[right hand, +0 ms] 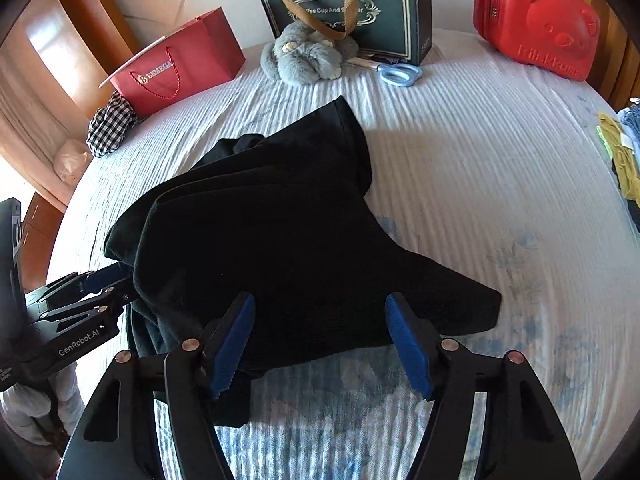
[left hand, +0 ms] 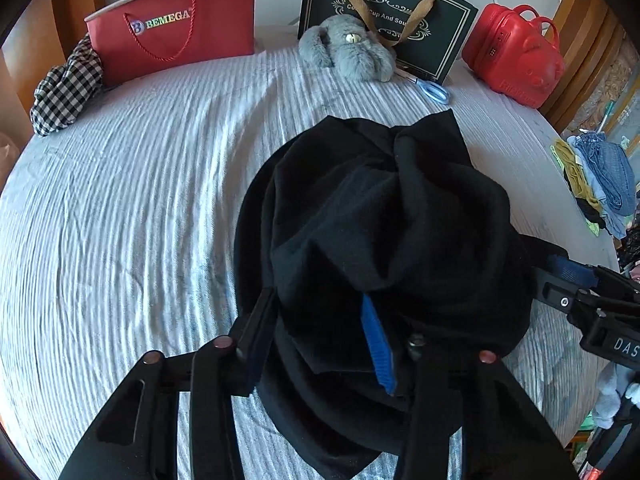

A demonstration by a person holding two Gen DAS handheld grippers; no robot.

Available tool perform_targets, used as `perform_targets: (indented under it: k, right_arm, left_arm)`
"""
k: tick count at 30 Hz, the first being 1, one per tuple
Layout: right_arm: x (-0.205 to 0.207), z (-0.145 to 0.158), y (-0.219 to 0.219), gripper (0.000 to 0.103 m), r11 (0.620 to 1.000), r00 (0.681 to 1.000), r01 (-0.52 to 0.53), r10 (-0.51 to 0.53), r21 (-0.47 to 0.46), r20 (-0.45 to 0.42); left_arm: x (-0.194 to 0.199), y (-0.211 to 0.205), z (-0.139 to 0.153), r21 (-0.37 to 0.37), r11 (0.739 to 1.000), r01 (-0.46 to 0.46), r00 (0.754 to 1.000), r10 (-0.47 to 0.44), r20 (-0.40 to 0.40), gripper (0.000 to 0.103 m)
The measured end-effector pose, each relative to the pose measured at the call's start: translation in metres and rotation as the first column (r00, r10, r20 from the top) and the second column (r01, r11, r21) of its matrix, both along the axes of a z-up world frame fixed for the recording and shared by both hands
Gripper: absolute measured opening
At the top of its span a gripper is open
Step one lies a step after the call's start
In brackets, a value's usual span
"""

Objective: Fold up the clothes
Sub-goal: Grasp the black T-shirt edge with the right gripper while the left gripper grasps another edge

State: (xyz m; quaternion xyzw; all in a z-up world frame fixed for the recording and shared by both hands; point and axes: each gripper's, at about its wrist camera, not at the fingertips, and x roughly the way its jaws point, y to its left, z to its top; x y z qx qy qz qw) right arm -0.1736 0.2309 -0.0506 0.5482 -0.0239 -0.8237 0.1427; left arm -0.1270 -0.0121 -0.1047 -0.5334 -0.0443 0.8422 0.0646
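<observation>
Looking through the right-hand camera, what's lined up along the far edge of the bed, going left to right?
Checked cloth → red paper bag → grey plush toy → blue-handled scissors → red bear-faced case. The dark gift bag stands behind the plush and the scissors, so I leave it out of the order.

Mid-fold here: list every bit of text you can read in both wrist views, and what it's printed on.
"BEMEGA", with a round B logo: red paper bag.
"...Cup And Sau...": dark gift bag, its first word and ending hidden by the handle.
"GenRobot.AI": body of the left gripper.
"DAS": body of the right gripper, cut off at the frame edge.
Raised lettering on the red bear case: too blurred to read.
</observation>
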Motion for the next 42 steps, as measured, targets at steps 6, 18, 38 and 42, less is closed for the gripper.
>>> perform_targets:
  k: [6, 18, 38, 42]
  right_arm:
    - [-0.009, -0.017, -0.016, 0.028, 0.997, 0.997, -0.071, 0.071, 0.011, 0.020]
    - [0.025, 0.098, 0.080, 0.009, 0.981, 0.930, 0.193, -0.174, 0.027, -0.323]
    - [-0.038, 0.064, 0.030, 0.060, 0.998, 0.989, -0.013, 0.005, -0.057, -0.150]
    - [-0.073, 0.037, 0.013, 0.060, 0.998, 0.996, -0.028, 0.023, -0.059, -0.090]
  left_arm:
    - [-0.003, 0.005, -0.002, -0.023, 1.000, 0.020, 1.000, -0.020, 0.002, 0.006]
    - [0.020, -0.009, 0.104, 0.005, 1.000, 0.027, 0.968, -0.024, -0.248, 0.004]
    - [-0.066, -0.024, 0.041, 0.045, 0.999, 0.011, 0.997, -0.007, -0.075, 0.050]
    - [-0.092, -0.025, 0.018, 0.040, 0.999, 0.035, 0.999, -0.034, -0.030, 0.050]
